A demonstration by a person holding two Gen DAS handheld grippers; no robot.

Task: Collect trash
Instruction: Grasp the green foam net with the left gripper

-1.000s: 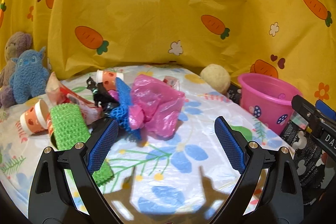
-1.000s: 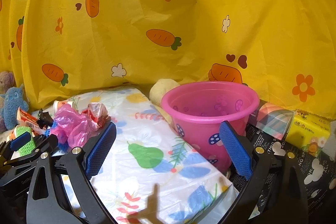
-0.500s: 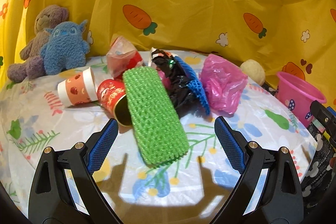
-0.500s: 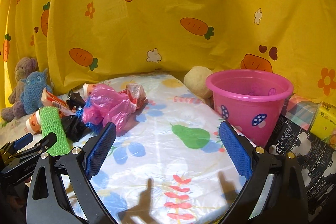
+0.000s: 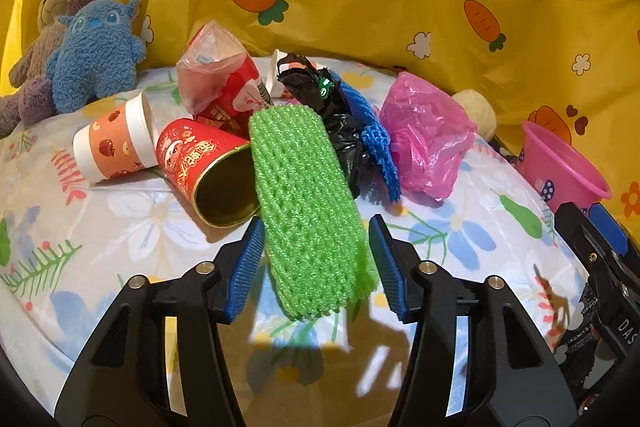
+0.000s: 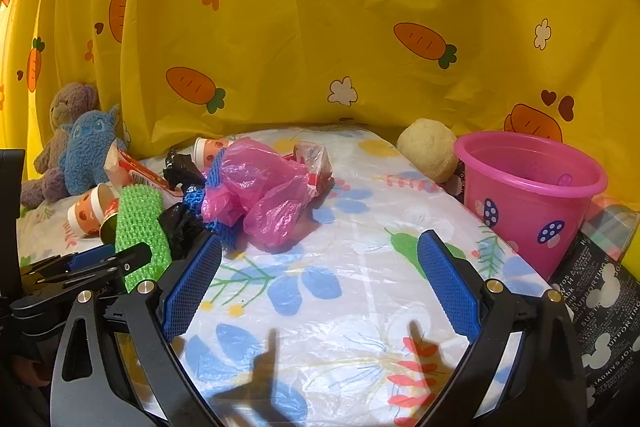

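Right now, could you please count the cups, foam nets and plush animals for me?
Cups: 3 (apple-print cup, red cup, far cup)
Foam nets: 2 (green net, blue net)
Plush animals: 2 (brown bear, blue plush)
Total: 7

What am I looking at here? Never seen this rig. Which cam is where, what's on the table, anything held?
No robot arm: a person holds a two-finger tool in each hand, each with a fisheye camera looking along its fingers. The left view shows the left tool straddling the green foam net, pads close to it but a gap showing, so nothing is gripped yet. The right tool is open and empty over the flowered cloth. Trash pile: red cup, white cup, black bag, pink bag. The pink bucket sits at right; plush toys at left.
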